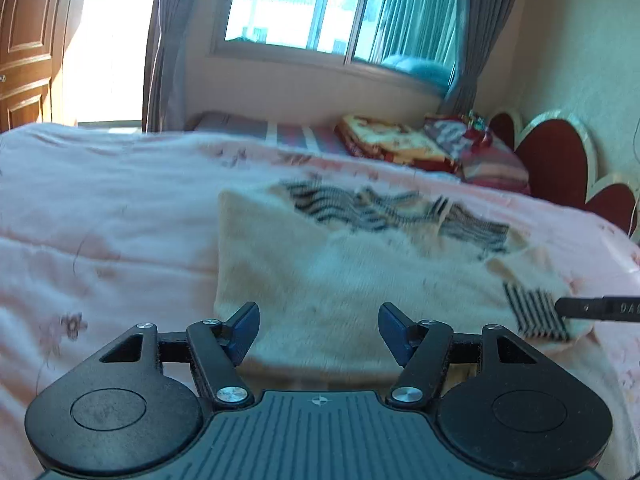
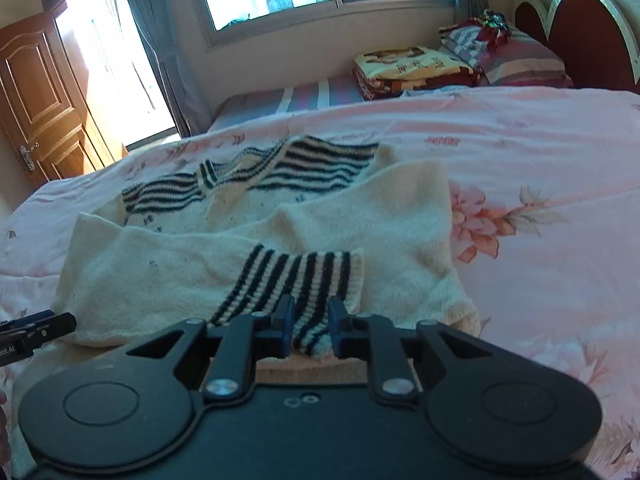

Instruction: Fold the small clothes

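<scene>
A small cream knit sweater with black stripes at collar and cuffs lies partly folded on the pink bed; it also shows in the right wrist view. My left gripper is open and empty, just in front of the sweater's near edge. My right gripper is shut on the striped sleeve cuff, which is pulled across the sweater's body. That cuff and the right gripper's tip show at the right edge of the left wrist view. The left gripper's tip pokes into the right wrist view's left edge.
The pink floral quilt covers the bed. Folded blankets and striped pillows lie by the red headboard. A window, curtains and a wooden door stand beyond the bed.
</scene>
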### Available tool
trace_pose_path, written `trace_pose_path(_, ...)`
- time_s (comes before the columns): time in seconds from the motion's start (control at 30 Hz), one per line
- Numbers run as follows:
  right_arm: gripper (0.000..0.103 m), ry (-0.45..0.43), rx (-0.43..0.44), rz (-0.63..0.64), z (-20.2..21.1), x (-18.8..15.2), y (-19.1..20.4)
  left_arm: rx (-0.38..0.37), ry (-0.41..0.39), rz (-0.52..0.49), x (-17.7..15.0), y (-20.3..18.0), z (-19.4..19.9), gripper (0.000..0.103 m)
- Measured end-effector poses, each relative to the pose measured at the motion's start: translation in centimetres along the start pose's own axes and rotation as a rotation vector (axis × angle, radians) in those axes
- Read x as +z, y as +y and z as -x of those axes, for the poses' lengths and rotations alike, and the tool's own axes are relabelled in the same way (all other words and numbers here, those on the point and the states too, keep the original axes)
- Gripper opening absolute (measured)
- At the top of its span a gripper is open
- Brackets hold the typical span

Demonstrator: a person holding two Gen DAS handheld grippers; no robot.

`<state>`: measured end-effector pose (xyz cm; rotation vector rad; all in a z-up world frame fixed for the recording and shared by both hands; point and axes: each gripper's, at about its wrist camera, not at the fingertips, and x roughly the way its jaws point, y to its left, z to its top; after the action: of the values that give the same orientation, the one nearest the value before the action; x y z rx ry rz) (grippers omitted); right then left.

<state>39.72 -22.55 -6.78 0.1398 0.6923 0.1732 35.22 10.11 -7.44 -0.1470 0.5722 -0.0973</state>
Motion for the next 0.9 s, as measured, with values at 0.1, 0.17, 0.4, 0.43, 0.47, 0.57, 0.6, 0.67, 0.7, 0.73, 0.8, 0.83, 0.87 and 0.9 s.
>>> trace_pose_path(0.1, 0.024, -0.006, -0.003, 0.006, -1.3, 1.3, 0.0, 0.012, -0.033, -0.056, 3.4, -0.7, -2.1, 0.066)
trace_pose_path(0.17, 0.024, -0.019, -0.017, 0.007, -2.5, 2.1, -0.3, 0.023, -0.02, -0.07, 4.8, -0.6, -4.4, 0.066)
trace_pose_path(0.4, 0.013, 0.04, -0.055, -0.022, -5.6, 2.7, -2.6, 0.096, 0.075, -0.027, 3.8, 2.5, -10.6, 0.065)
trace_pose_path(0.43, 0.015, 0.029, -0.058, -0.023, -5.2, 2.9, -2.5, 0.101, 0.068, -0.036, 4.0, 2.3, -10.0, 0.065)
trace_pose_path(0.47, 0.028, 0.002, -0.06, -0.021, -4.7, 3.1, -2.3, 0.106, 0.039, -0.037, 4.1, 2.0, -9.1, 0.065)
trace_pose_path(0.57, 0.031, -0.031, 0.013, -0.024, -4.1, 3.3, -1.2, 0.068, -0.009, -0.057, 4.6, 0.4, -7.5, 0.066)
trace_pose_path(0.6, 0.031, -0.031, 0.031, -0.013, -4.2, 3.3, -0.6, 0.06, -0.014, -0.088, 4.4, -0.6, -7.3, 0.066)
trace_pose_path(0.67, 0.032, -0.019, 0.053, 0.026, -4.6, 2.9, 0.7, 0.033, 0.014, -0.123, 3.9, -1.9, -7.8, 0.066)
trace_pose_path(0.7, 0.034, -0.007, 0.061, 0.051, -4.8, 2.4, 1.3, 0.034, 0.035, -0.135, 3.4, -2.3, -8.1, 0.066)
trace_pose_path(0.73, 0.035, 0.014, 0.057, 0.085, -5.1, 1.9, 1.7, 0.041, 0.05, -0.149, 2.8, -2.5, -8.3, 0.066)
trace_pose_path(0.8, 0.034, 0.028, -0.014, 0.143, -5.4, 0.7, 1.5, 0.09, 0.083, -0.153, 1.6, -1.9, -8.5, 0.065)
trace_pose_path(0.83, 0.034, 0.012, -0.021, 0.127, -5.0, 0.5, 0.7, 0.083, 0.065, -0.117, 1.2, -1.0, -7.6, 0.065)
trace_pose_path(0.87, 0.034, 0.006, -0.048, 0.095, -4.4, 0.6, -0.2, 0.083, 0.049, -0.086, 1.1, -0.3, -6.6, 0.065)
trace_pose_path(0.9, 0.033, -0.006, -0.082, 0.081, -3.8, 0.7, -0.8, 0.098, 0.039, -0.073, 1.1, 0.1, -5.9, 0.065)
